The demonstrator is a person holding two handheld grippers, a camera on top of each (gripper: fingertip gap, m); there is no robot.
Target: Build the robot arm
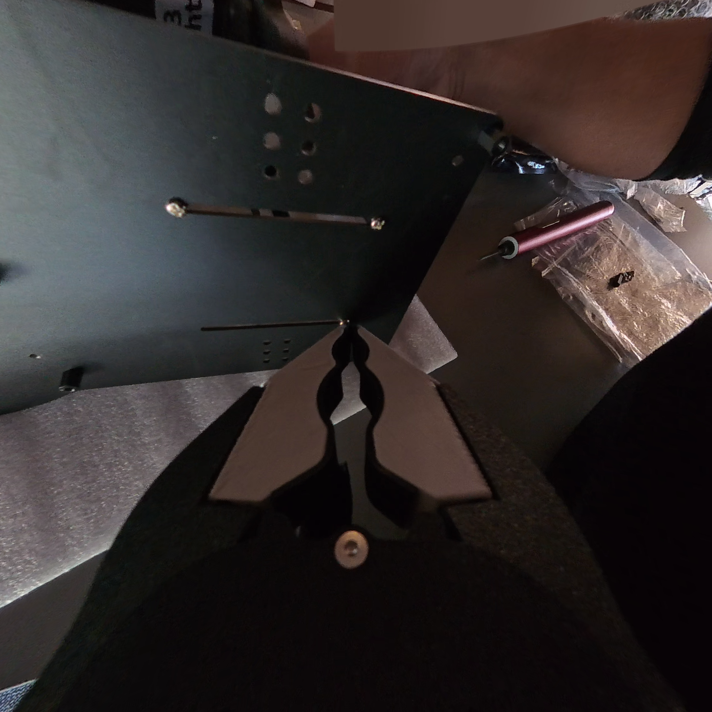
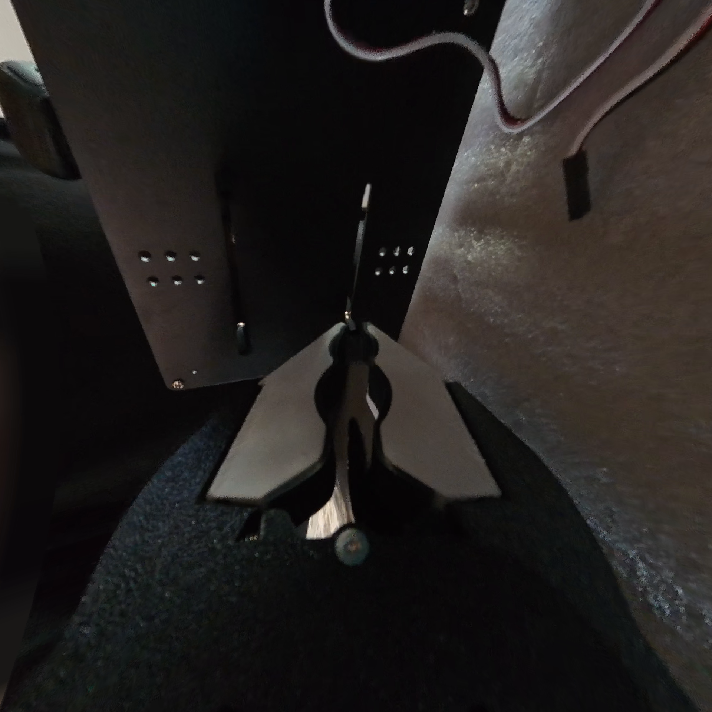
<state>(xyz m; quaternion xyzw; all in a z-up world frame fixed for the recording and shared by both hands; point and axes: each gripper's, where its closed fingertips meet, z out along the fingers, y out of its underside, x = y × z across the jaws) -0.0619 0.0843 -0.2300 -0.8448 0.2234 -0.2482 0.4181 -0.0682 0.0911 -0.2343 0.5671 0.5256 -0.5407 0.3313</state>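
The left tongs [image 1: 352, 327] are closed on the near edge of a black metal plate [image 1: 154, 185], close to its near right corner, and the plate stands tilted above a sheet of grey foam [image 1: 77, 481] that lies on the tabletop [image 1: 497, 346]. The right tongs [image 2: 352, 327] are also closed, and they pinch a thin edge of what seems to be the same black plate [image 2: 162, 185], seen almost edge-on, with the grey foam [image 2: 578, 346] rising to the right of it. In my judgement a good hold here needs both tongs to squeeze evenly and keep the plate level between them, because a thin edge slips easily from smooth pads. Farther on the plate I see six round holes [image 1: 291, 140], a long slot with a screw at each end [image 1: 275, 220], and small standoffs [image 1: 70, 378]. Beyond its right edge a dark red screwdriver [image 1: 558, 235] rests on clear plastic bags [image 1: 624, 300] near the far right side of the tabletop, and a person's arm [image 1: 578, 100] crosses above. A grey ribbon cable [image 2: 416, 46] hangs near the top of the right view. This view is very dark, so I cannot tell whether there is one plate or two, and the arm hides the plate's far corner.
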